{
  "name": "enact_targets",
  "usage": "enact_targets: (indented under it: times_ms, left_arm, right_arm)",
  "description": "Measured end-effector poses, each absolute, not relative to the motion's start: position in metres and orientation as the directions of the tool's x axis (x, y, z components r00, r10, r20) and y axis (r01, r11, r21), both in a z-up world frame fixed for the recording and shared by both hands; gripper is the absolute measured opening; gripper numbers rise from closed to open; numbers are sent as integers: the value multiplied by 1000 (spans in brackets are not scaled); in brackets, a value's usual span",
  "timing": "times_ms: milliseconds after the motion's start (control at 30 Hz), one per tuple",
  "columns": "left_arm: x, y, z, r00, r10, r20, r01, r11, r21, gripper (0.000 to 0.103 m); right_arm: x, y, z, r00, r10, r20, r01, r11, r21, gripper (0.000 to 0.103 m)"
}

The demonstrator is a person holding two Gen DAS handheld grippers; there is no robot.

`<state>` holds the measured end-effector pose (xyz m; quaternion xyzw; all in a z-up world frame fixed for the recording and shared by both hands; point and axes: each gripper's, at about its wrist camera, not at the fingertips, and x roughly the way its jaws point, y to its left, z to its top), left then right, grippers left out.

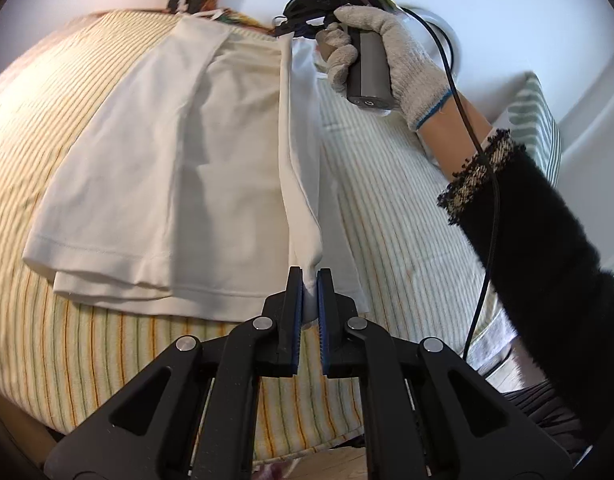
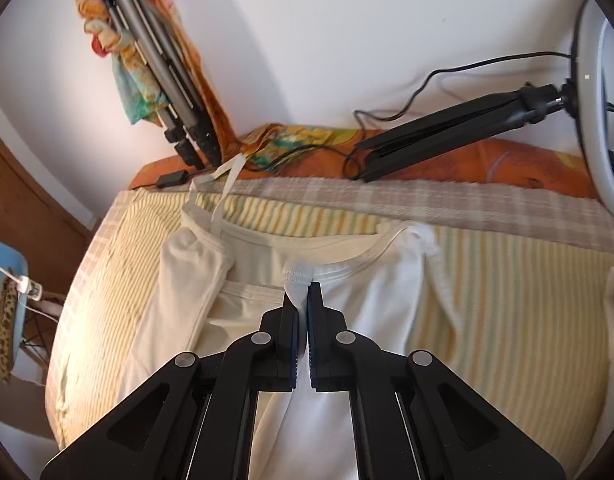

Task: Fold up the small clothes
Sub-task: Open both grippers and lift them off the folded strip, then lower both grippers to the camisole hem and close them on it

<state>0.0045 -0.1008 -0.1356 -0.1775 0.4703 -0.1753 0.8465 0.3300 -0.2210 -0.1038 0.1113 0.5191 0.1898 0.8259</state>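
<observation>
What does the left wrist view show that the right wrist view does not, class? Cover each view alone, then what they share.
Only the left wrist view shows the gloved hand holding the right gripper, the black sleeve, and the garment's bottom hem.

Only the right wrist view shows the two folded tripods, a silver tripod and a black tripod, the ring light, and the garment's neckline.

Both show the white garment on the striped bedding, pinched in shut jaws: the left gripper near the hem, the right at the neckline.
</observation>
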Motion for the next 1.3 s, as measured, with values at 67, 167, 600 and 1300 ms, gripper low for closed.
enact_targets:
  times_ms: [67,167,600,1300]
  left_arm:
    - [5,-93,-139,499,-473,-726,96,863,-496,5]
    - [7,-84,-143,515,-460,-724,60,861,-505,5]
    - [-11,-80,-127,526,-397,-752,59,899,-434,19]
    - [3,16,-93,579,-278,-767,21,945,-327,38]
  right_arm:
    - [331,-211,-106,387,432,-815,-207,902,379,3]
    - [334,-199,-108,383,453,-805,-219,891,398,4]
    - [312,-245,-77,432,517,-739,-160,850,501,43]
    - [85,-281,-48,244,440,-864,-176,896,407,42]
